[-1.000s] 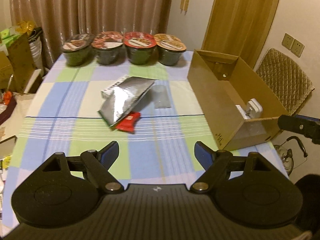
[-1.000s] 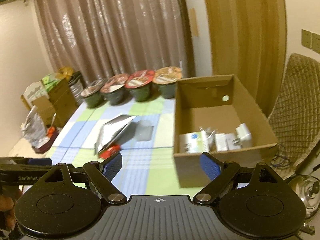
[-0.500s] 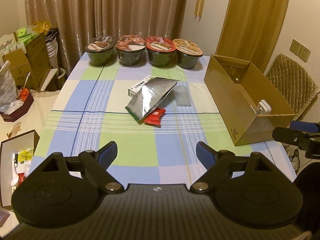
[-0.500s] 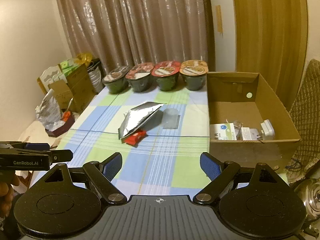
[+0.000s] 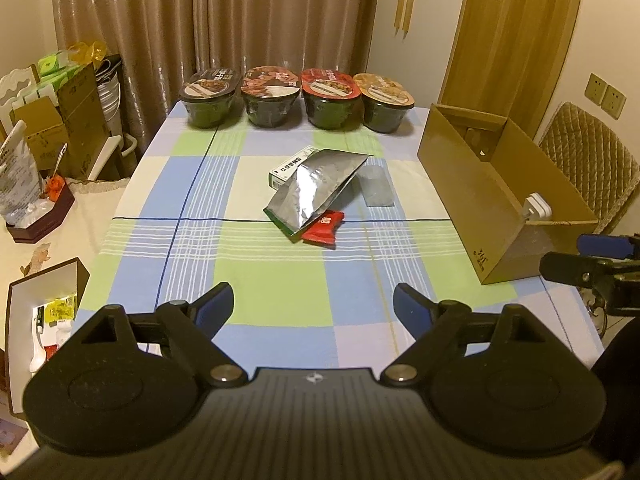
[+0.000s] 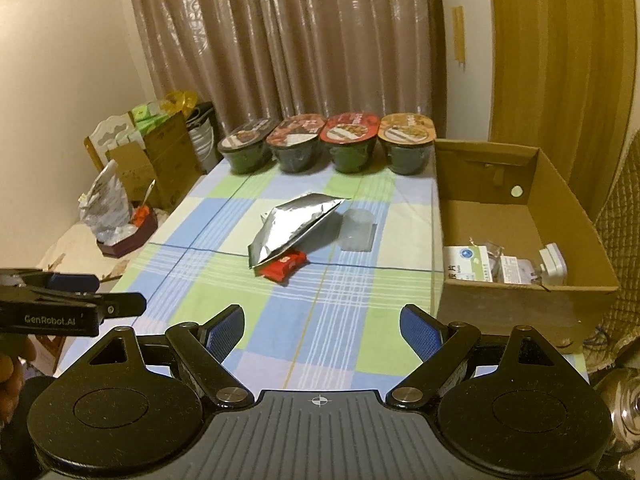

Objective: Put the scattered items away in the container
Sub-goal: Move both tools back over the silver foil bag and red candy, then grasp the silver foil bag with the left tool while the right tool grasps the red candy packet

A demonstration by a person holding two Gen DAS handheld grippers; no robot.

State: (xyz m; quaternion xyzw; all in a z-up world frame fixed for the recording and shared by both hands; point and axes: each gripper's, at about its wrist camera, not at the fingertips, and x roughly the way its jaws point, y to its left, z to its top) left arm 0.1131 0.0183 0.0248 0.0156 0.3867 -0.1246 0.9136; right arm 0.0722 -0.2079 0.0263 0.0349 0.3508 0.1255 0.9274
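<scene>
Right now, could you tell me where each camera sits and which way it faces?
Left wrist: on the left gripper, facing the silver pouch; own open fingers show.
Right wrist: on the right gripper, facing the cardboard box; a hand shows.
Shared: pouch, box, four bowls.

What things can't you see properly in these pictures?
- Left wrist view: the cardboard box near wall hides its contents, except a white plug.
- Both views: the silver pouch covers part of the white carton and red packet.
- Right wrist view: small items in the box are too tiny to name.
</scene>
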